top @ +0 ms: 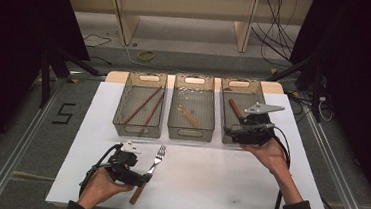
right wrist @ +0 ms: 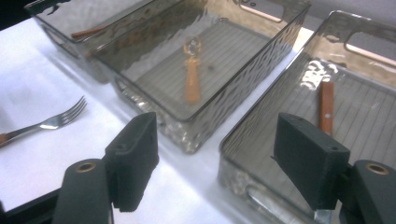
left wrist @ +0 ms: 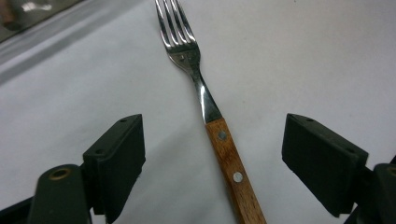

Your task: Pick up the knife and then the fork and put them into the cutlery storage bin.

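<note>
Left tongs low, spread astride fork handle; right tongs spread over right bin.

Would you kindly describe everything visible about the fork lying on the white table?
The fork has four shiny metal tines, a narrow metal neck and a reddish-brown wooden handle fixed with two pale rivets. It lies flat on the white table surface, tines pointing away from the person toward the three trays, handle toward the near edge. The left claw is open and straddles the handle, one jaw on each side, neither jaw touching it in the left gripper view. Nothing else touches the fork.
</note>
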Demonstrator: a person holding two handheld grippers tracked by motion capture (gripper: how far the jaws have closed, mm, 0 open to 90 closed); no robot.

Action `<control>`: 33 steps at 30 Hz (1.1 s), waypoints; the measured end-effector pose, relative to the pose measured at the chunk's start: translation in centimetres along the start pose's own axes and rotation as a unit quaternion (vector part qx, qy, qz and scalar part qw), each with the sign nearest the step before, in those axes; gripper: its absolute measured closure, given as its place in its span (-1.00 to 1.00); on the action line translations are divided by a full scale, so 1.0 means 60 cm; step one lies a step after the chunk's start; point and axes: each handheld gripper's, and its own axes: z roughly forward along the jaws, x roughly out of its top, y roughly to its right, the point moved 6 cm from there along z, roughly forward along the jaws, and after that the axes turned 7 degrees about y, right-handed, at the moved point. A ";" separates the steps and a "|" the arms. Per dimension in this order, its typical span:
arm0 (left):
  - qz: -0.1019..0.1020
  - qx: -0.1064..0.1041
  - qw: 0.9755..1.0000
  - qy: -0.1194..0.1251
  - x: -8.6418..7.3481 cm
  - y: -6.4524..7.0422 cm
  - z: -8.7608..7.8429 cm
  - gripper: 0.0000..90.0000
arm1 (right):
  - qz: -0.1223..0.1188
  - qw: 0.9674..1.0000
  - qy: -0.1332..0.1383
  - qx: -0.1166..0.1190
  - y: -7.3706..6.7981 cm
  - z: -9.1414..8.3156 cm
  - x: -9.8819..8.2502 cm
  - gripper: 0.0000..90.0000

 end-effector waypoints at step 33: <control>0.060 -0.028 0.993 -0.093 -0.042 0.027 0.010 -0.19 | 0.013 0.999 0.008 0.043 -0.057 -0.041 -0.082 -0.36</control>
